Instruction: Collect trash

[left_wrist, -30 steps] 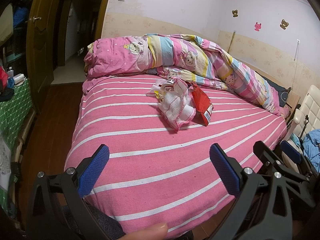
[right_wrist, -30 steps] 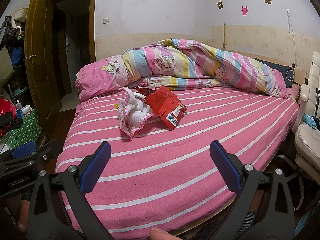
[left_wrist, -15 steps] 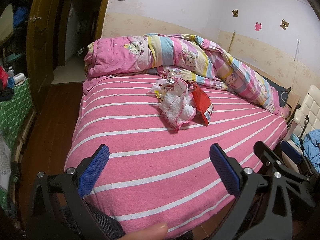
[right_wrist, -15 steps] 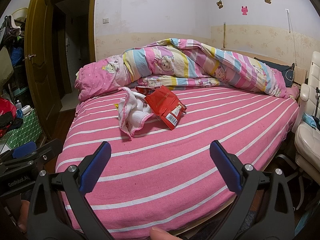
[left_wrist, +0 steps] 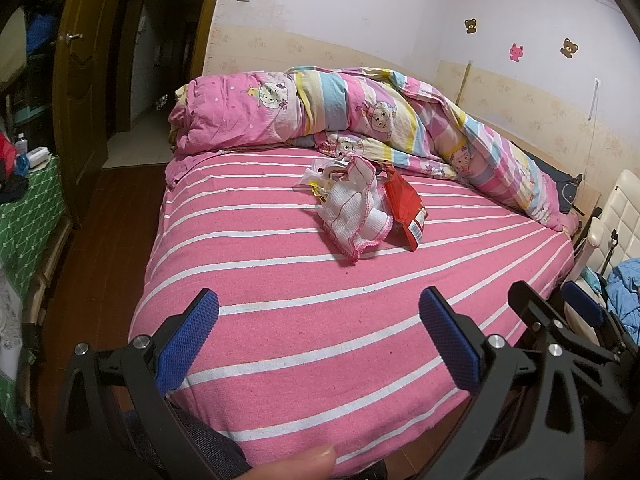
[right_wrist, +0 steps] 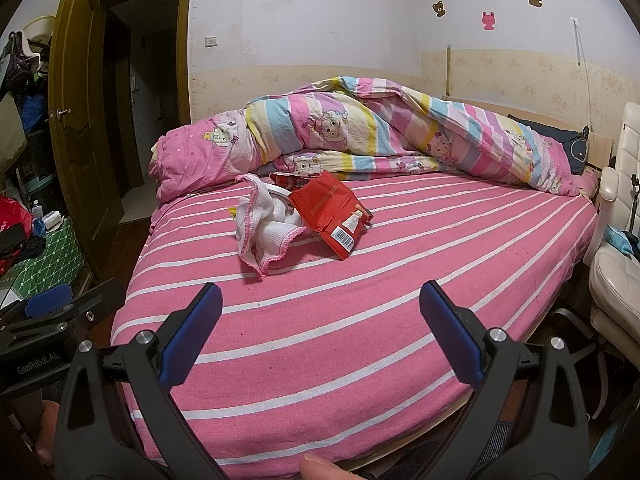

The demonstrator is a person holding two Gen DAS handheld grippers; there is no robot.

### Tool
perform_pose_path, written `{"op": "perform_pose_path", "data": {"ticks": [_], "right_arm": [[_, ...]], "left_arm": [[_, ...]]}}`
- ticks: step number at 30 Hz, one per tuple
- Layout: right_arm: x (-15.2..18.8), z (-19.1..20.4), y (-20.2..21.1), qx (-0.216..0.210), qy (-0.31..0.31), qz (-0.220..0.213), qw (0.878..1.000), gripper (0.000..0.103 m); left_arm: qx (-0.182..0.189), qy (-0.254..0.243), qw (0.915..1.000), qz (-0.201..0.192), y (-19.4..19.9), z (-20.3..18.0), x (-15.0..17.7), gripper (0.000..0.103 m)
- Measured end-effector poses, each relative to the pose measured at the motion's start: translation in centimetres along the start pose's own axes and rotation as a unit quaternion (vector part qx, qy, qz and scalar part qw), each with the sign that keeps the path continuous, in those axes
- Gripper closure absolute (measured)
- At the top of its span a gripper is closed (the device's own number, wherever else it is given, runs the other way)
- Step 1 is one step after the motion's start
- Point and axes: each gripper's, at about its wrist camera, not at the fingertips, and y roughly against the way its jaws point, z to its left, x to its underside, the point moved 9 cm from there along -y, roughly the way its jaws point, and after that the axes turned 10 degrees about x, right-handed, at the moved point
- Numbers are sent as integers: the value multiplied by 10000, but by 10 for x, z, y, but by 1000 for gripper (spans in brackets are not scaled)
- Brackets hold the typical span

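Right wrist view has the red wrapper [right_wrist: 329, 211] at 12 o'clock mid-bed beside a white cloth [right_wrist: 266, 234], long axis running 11-to-5, well beyond both empty, wide-spread grippers, right gripper [right_wrist: 320, 322] probably nearer than left gripper [left_wrist: 318, 330].

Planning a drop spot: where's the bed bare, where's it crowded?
Bare: striped sheet between both open grippers and the red wrapper, plus right of it. Crowded: white cloth, wrapper, rolled duvet behind.
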Motion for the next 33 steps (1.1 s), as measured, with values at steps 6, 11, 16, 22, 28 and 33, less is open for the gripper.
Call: {"op": "perform_pose_path", "data": {"ticks": [6,11,16,22,28,33], "right_arm": [[0,2,-1,3,-6,0,10000,5],[-1,3,-2,5,-5,3,10000,5],[-1,6,-2,7,-9,1,10000,5],[-2,9,-4,33,-1,-20,10000,5],[-15,5,-34,-46,-240,-14,9997,5],[-30,0,-76,-157,-561,115,9982,5]], "left_arm": [[-4,-3,10000,3,0,0,0,5],[-3,1,10000,7,0,0,0,5],[-4,-3,10000,5,0,0,0,5],[-25,19,10000,40,-2,1,1,5],[-12,98,9997,217,-32,16,2,6],[33,183,9987,477,-68,18,-2,6]]}}
